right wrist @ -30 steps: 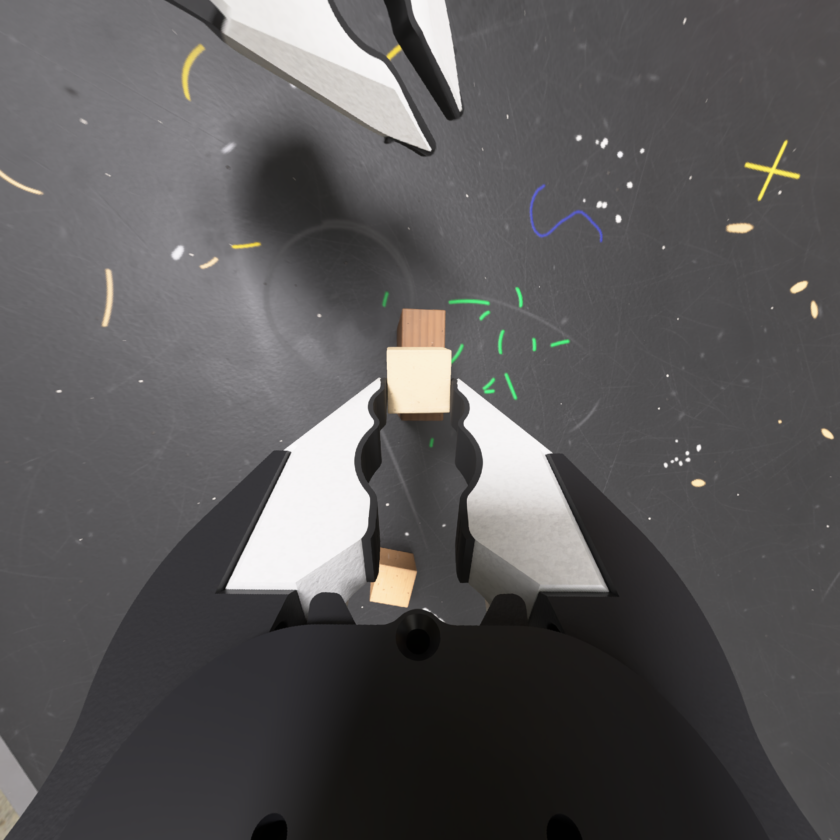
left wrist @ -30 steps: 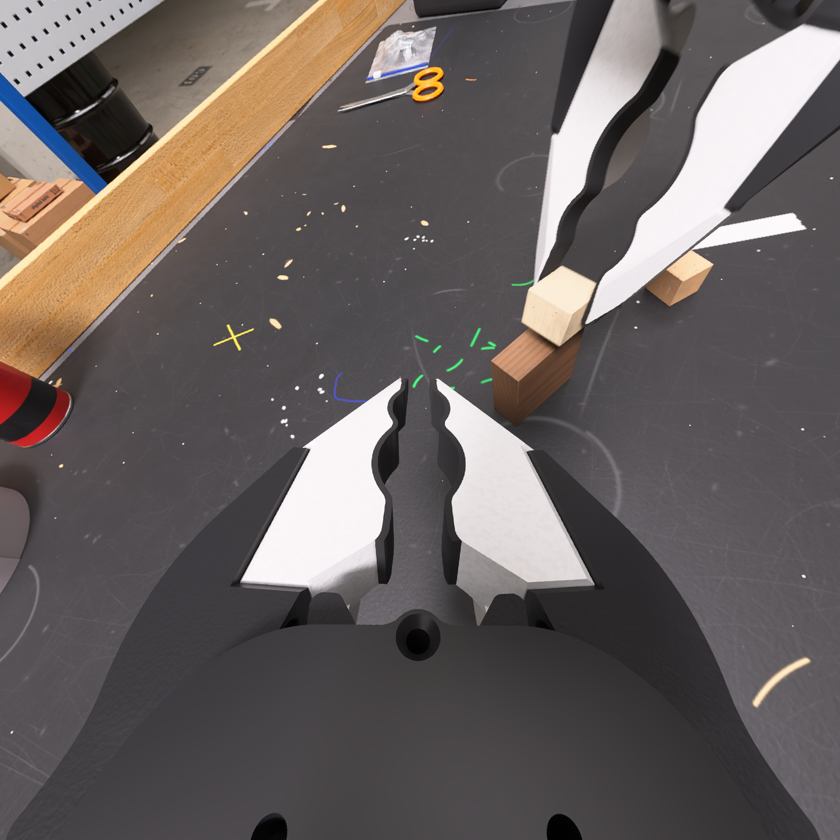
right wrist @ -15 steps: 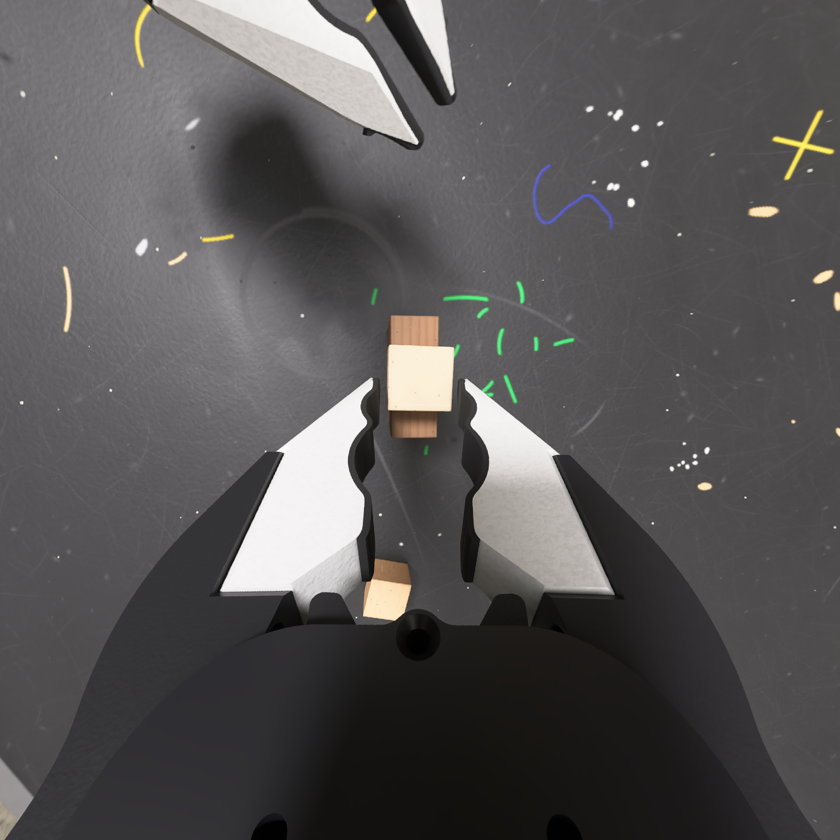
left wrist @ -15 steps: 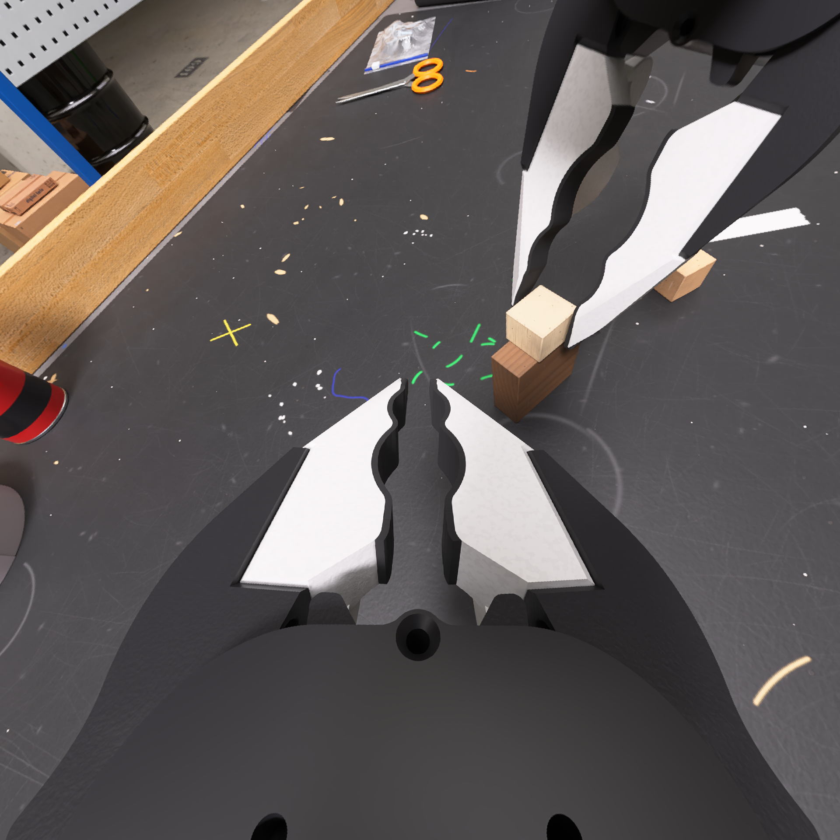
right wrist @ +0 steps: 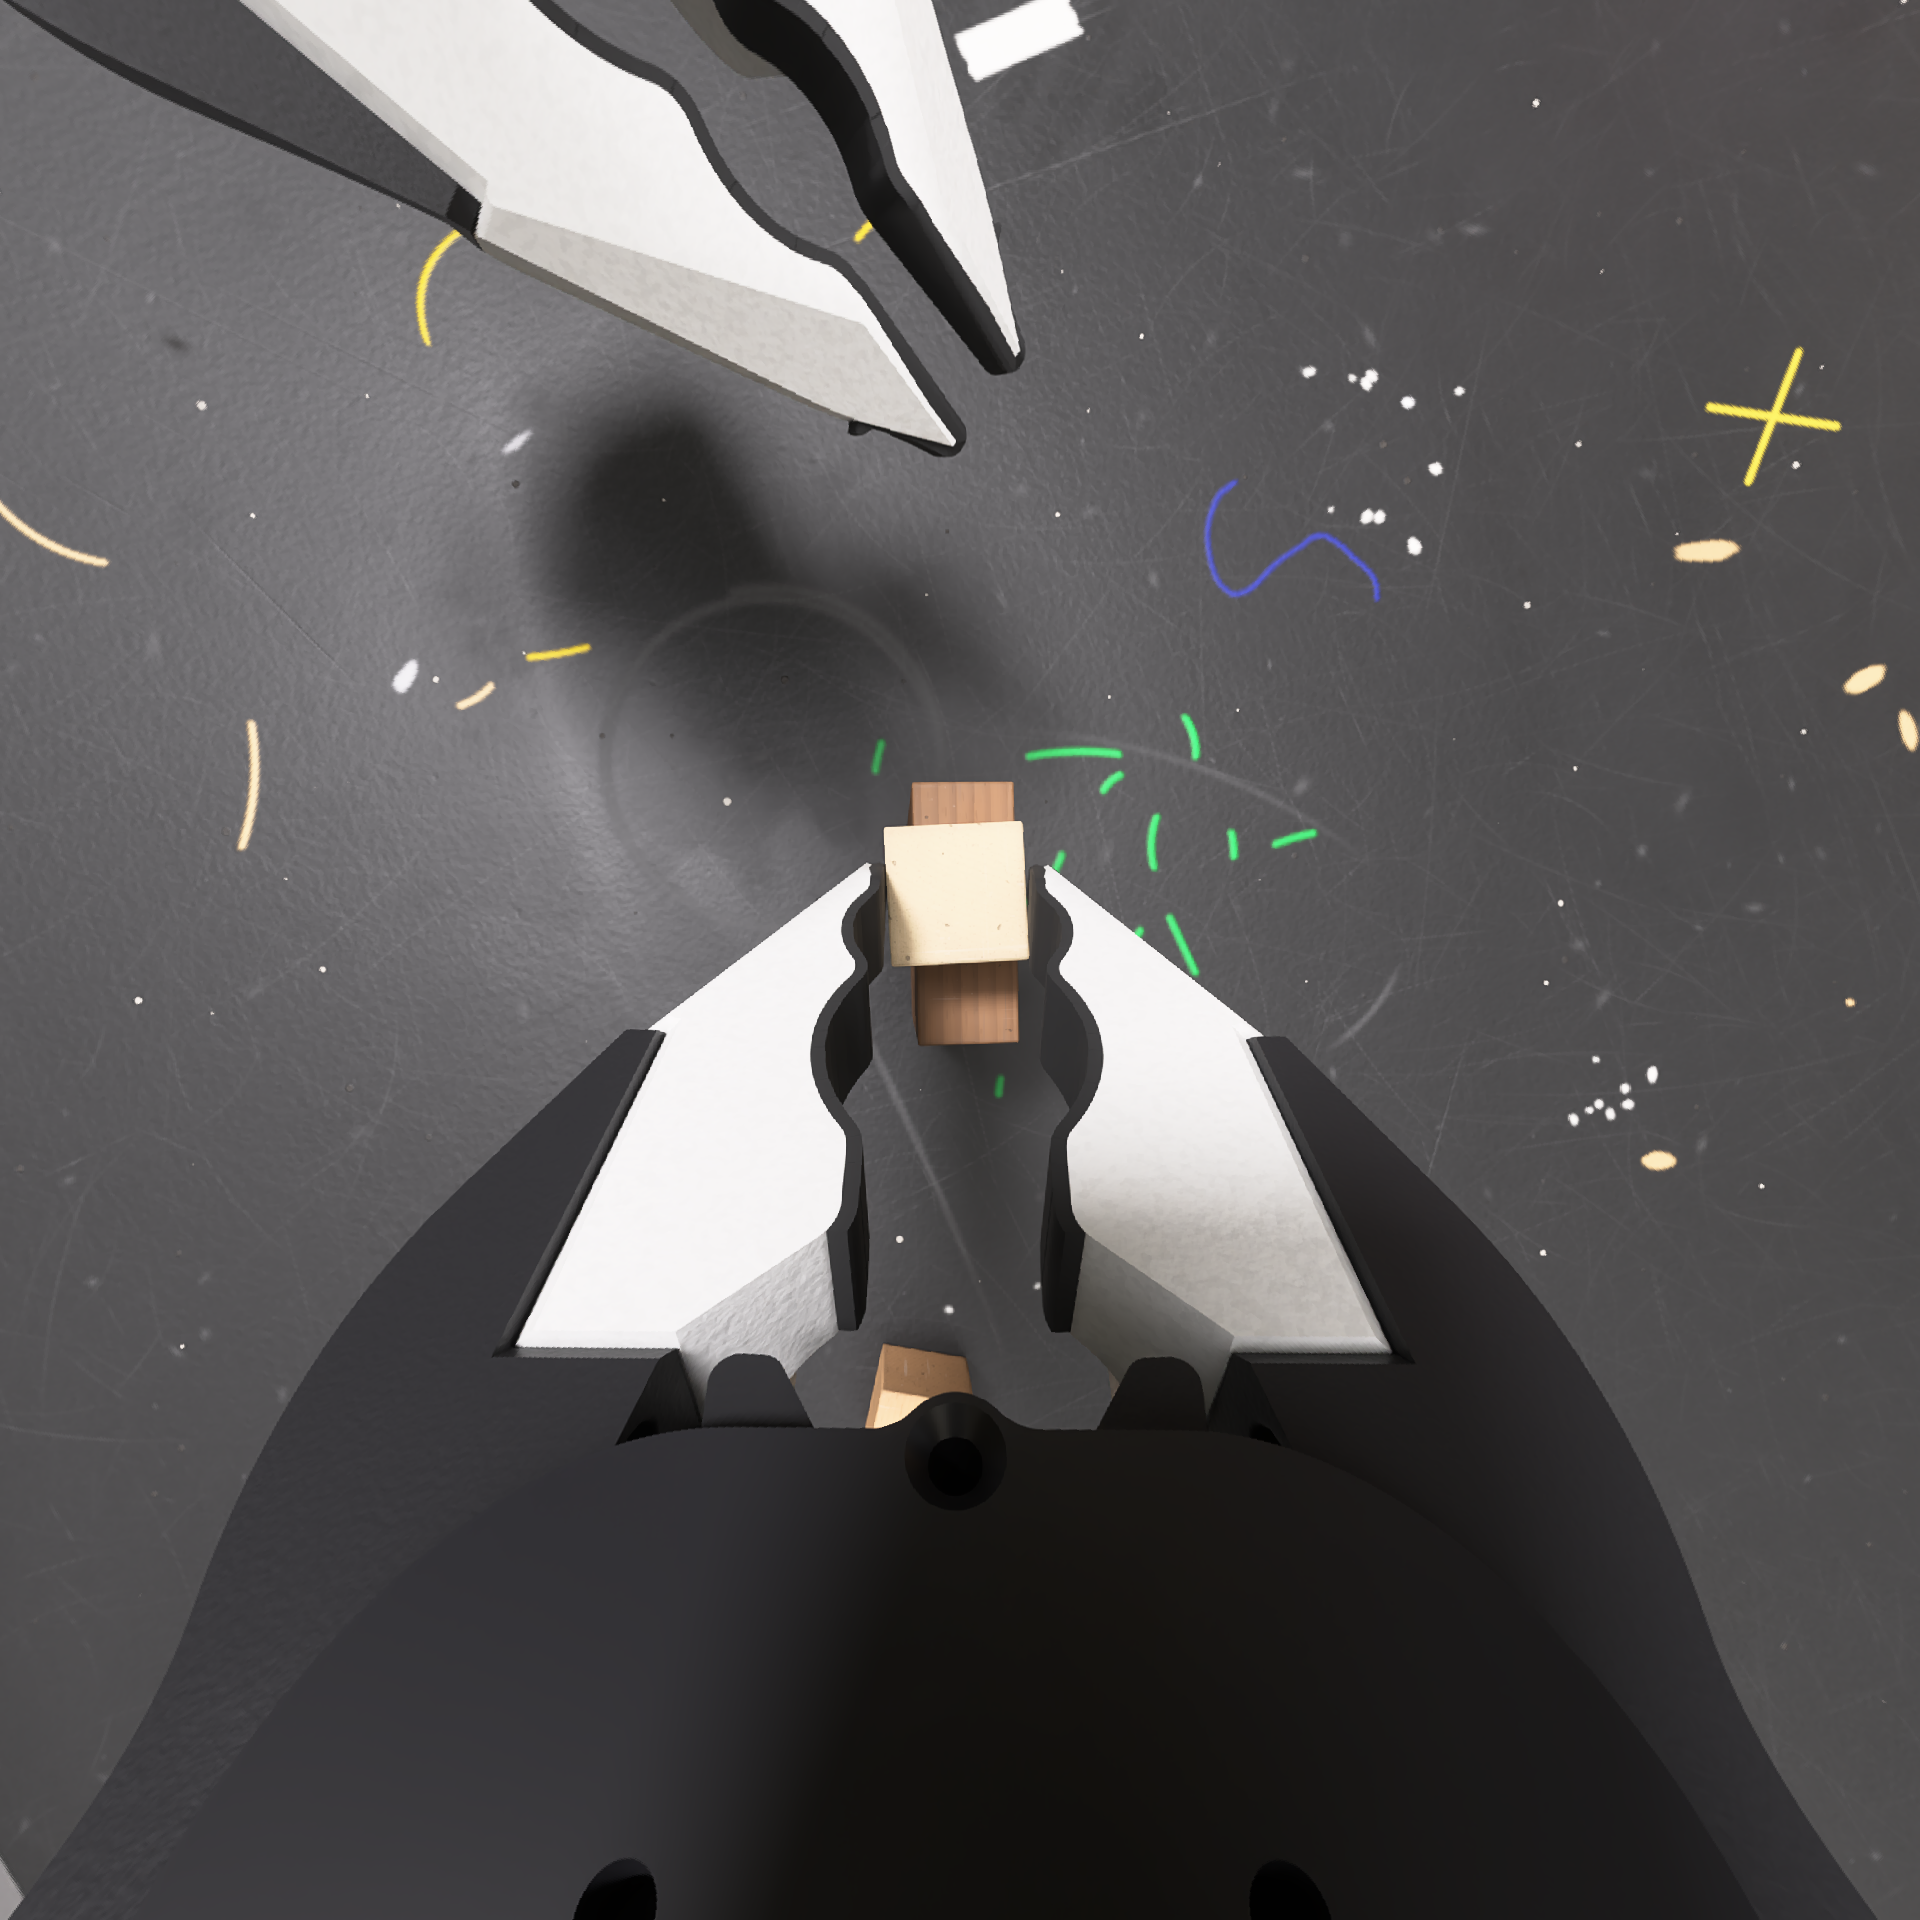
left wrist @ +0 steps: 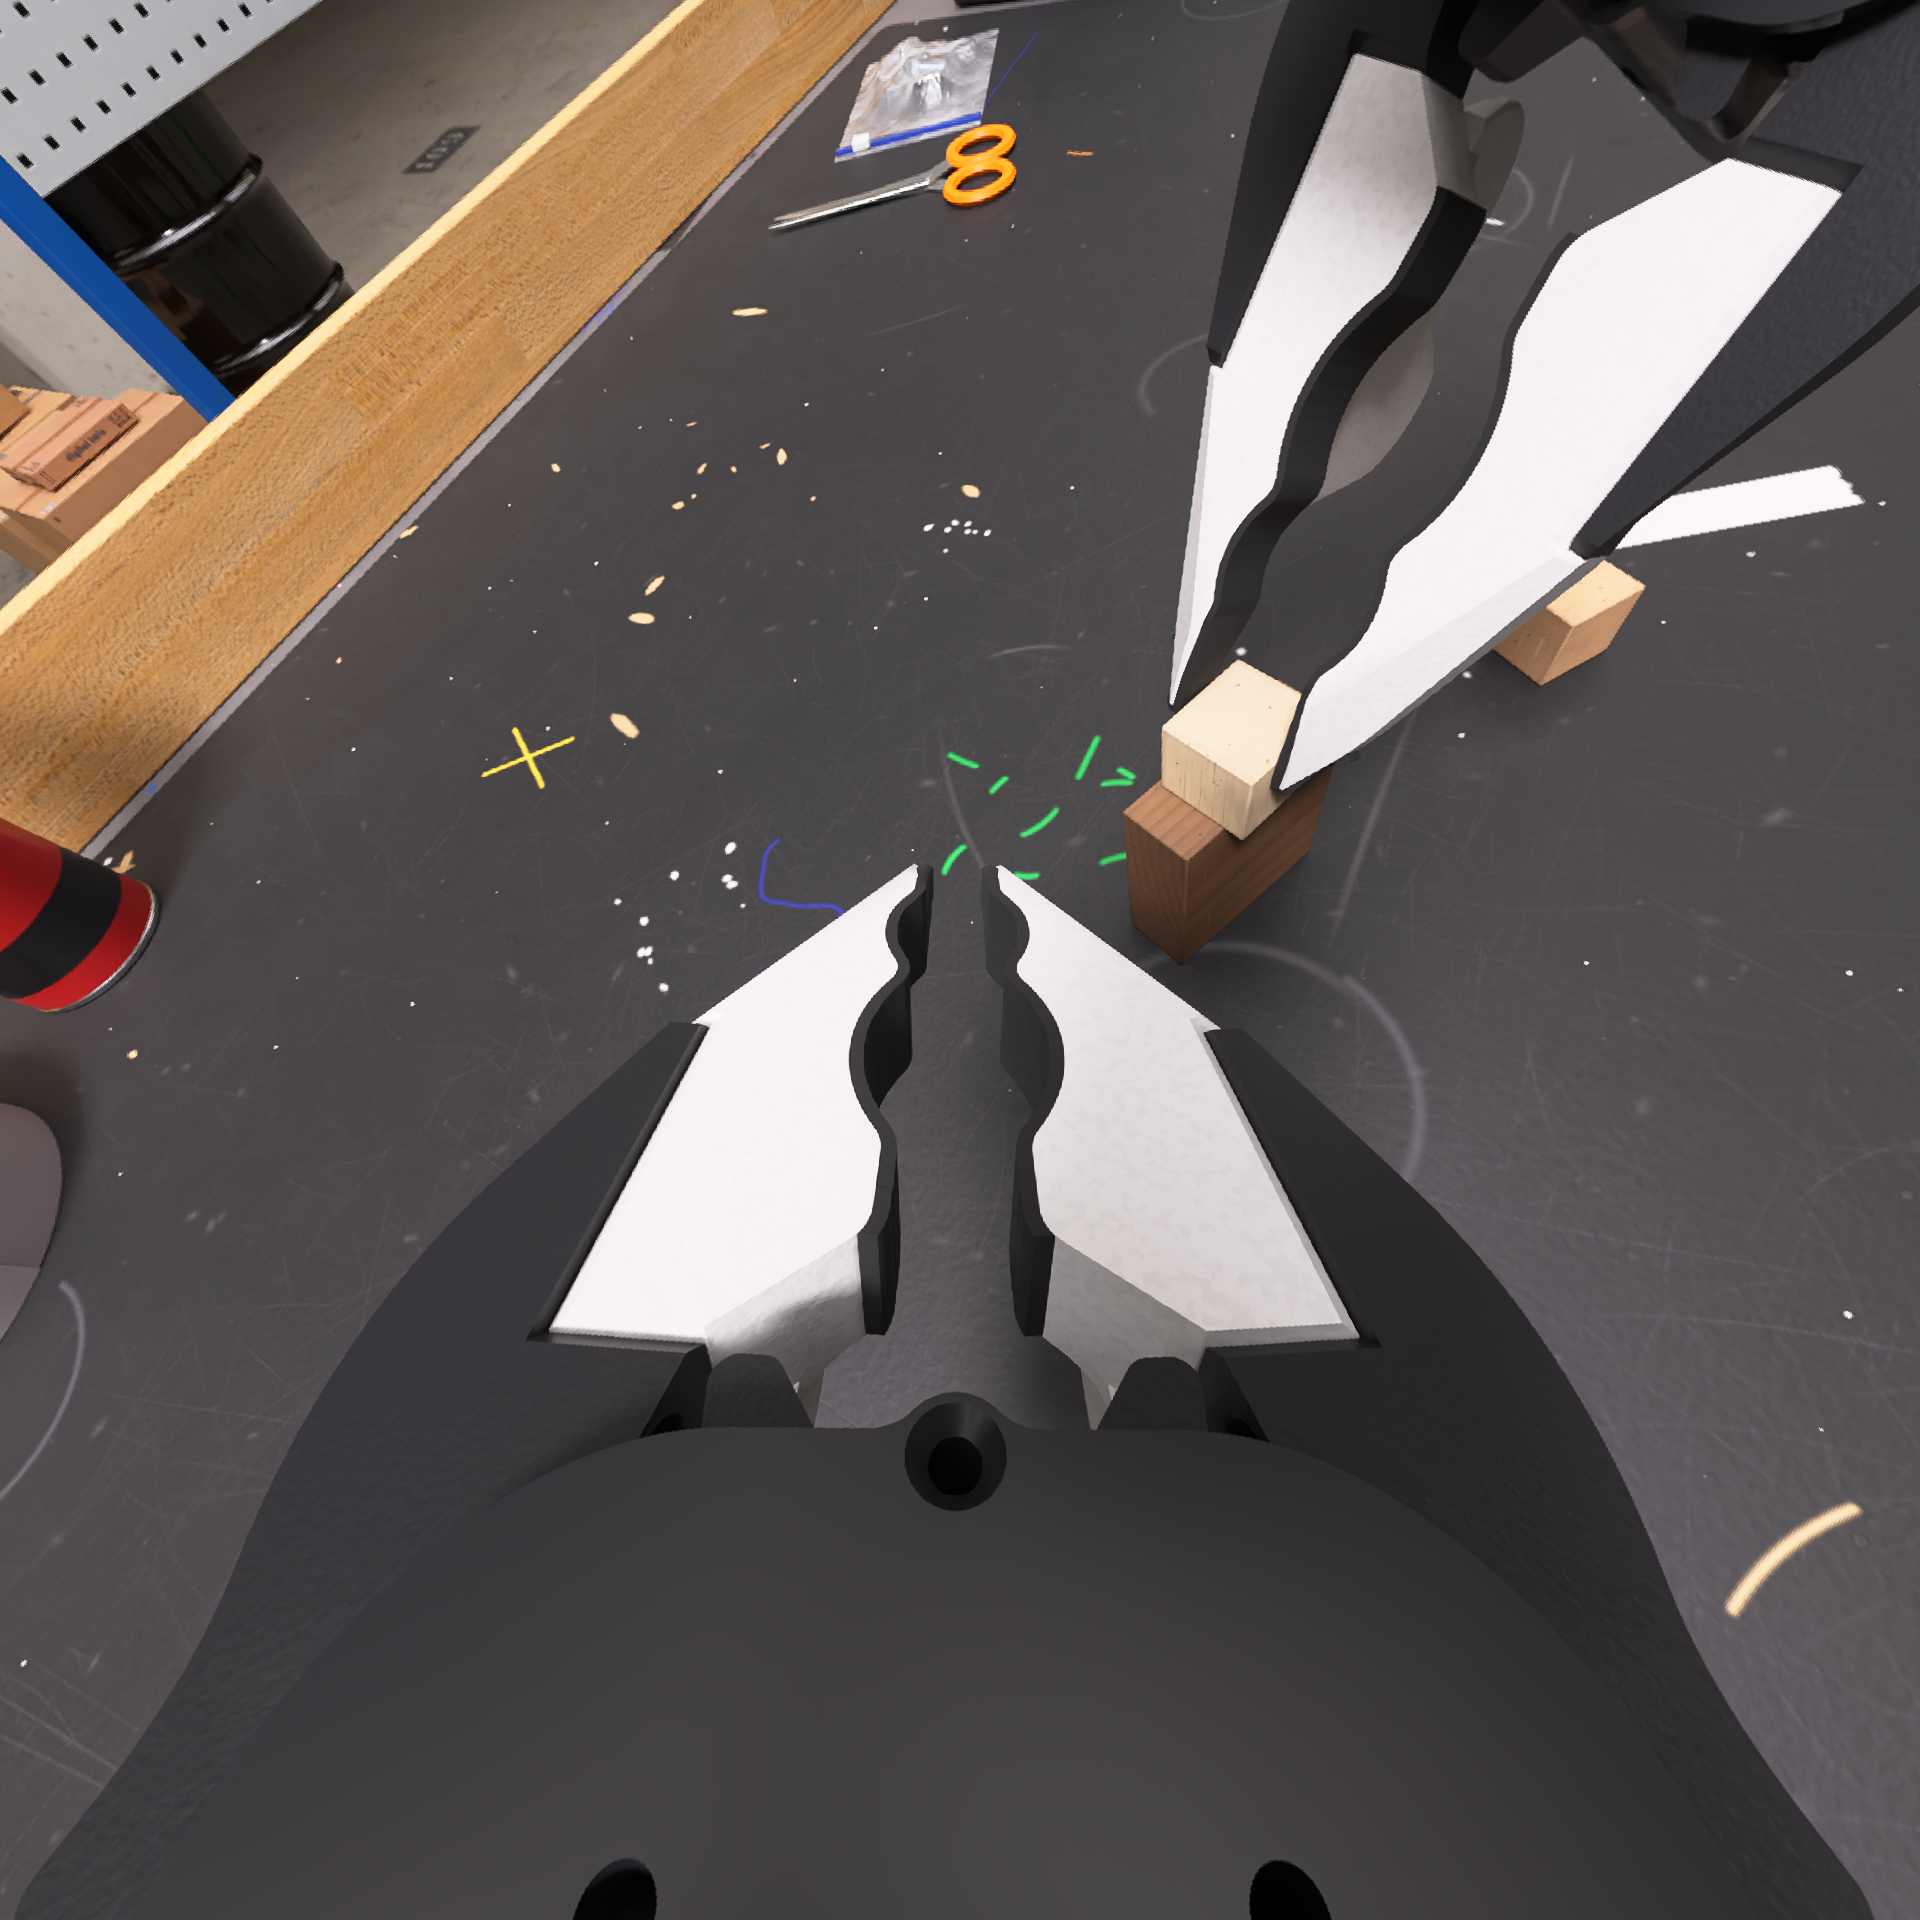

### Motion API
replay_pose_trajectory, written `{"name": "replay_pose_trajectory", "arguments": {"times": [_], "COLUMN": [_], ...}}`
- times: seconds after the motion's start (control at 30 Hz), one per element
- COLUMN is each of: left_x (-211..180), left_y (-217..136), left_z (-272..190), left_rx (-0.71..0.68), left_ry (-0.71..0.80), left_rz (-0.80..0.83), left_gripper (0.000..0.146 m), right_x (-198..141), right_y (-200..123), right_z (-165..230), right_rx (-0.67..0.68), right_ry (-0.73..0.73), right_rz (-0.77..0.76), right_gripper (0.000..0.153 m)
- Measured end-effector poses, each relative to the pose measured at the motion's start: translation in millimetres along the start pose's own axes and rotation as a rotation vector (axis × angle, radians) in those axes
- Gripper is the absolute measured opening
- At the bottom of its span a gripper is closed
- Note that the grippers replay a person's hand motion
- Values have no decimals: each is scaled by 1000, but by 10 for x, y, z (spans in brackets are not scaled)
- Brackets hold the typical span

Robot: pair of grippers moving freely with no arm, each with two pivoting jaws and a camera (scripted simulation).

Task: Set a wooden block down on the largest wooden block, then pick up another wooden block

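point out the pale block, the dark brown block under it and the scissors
pale block [right wrist: 956, 894], right wrist view, middle of its top face
dark brown block [left wrist: 1195, 883], left wrist view, its near side face
scissors [left wrist: 977, 166], left wrist view, orange handle loops

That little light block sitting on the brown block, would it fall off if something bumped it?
Probably, yes. The pale cube hangs past one edge of the narrower dark brown block, so a sideways nudge might tip it off. It has flat faces, so it would likely slide or topple, not roll. It looks stiff and small, probably light.
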State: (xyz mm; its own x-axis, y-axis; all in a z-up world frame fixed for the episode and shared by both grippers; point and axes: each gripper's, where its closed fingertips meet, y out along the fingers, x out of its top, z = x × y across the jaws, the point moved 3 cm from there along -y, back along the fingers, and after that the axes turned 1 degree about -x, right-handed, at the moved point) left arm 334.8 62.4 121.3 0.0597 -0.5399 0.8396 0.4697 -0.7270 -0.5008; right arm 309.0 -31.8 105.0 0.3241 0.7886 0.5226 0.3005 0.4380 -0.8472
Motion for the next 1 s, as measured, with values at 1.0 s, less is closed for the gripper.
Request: {"name": "replay_pose_trajectory", "arguments": {"times": [1.0], "left_x": [59], "left_y": [-88], "left_z": [128], "left_rx": [52], "left_ry": [-45], "left_rz": [-51], "left_gripper": [9], "right_x": [-1477], "right_y": [-274], "right_z": [18], "right_rx": [-112], "right_ry": [197], "right_rz": [247], "right_gripper": [26]}}
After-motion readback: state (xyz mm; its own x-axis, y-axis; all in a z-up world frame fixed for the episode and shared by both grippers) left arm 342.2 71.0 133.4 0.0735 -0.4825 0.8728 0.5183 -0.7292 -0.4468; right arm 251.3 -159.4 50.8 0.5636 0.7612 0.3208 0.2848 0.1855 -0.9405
